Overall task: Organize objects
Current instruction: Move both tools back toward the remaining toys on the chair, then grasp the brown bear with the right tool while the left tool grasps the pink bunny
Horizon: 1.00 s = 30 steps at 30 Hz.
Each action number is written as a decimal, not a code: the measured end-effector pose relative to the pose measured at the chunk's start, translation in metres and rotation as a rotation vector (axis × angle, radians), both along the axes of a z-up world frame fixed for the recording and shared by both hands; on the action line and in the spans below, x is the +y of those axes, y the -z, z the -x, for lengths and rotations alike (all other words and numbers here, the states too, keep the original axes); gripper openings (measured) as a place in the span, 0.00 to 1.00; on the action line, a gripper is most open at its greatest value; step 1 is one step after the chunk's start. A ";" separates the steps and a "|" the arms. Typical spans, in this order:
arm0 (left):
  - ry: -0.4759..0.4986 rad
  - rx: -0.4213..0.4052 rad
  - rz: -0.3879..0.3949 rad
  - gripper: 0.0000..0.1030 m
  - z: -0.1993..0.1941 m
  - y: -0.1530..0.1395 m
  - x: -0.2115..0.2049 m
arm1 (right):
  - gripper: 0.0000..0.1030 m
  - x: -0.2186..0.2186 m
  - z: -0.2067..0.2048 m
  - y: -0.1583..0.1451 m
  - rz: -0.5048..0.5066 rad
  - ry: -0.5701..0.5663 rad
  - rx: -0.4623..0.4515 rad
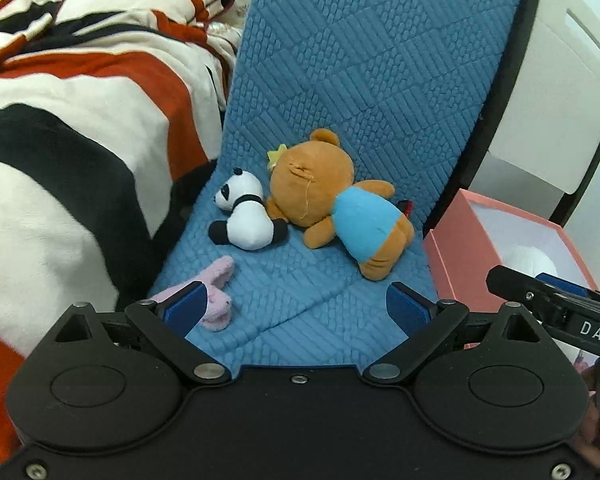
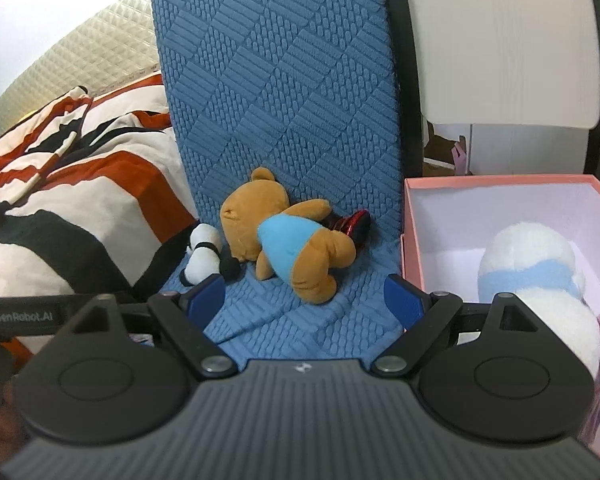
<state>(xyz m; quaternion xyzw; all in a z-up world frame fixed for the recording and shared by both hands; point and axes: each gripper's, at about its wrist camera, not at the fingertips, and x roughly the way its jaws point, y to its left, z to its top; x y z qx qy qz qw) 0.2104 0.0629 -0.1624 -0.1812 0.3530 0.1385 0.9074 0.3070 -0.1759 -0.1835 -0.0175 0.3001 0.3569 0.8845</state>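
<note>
We see both tongs, left gripper [image 1: 294, 306] and right gripper [image 2: 304, 294], open and empty over the blue seat's [image 1: 324, 320] front edge; 2 toys, bear [image 1: 332, 208] touching panda [image 1: 244, 216], lie near its back.

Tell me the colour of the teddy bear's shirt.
Light blue shirt on the teddy bear; left wrist view.

The pink plush toy [image 1: 212, 298] lies partly behind the left gripper's finger [image 1: 182, 307], so its shape cannot be told. A shiny red thing [image 2: 354, 222] is mostly hidden behind the brown bear [image 2: 288, 236], which also covers the panda's [image 2: 202, 256] head in the right wrist view. The white plush [image 2: 540, 276] in the pink box [image 2: 412, 232] is cut by the gripper body.
</note>
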 end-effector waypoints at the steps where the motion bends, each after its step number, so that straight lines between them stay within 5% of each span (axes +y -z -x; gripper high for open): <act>1: -0.003 0.006 0.000 0.93 -0.005 0.004 0.003 | 0.85 0.002 -0.003 0.000 0.007 -0.002 -0.011; 9: 0.004 0.084 -0.022 0.93 -0.044 0.032 0.014 | 0.85 0.026 -0.030 0.008 0.109 -0.041 -0.119; 21: -0.017 0.206 -0.081 0.87 -0.081 0.066 0.028 | 0.85 0.097 -0.073 0.040 0.326 -0.195 -0.146; 30: -0.095 0.283 -0.001 0.79 -0.092 0.084 0.052 | 0.78 0.151 -0.106 0.073 0.450 -0.310 -0.153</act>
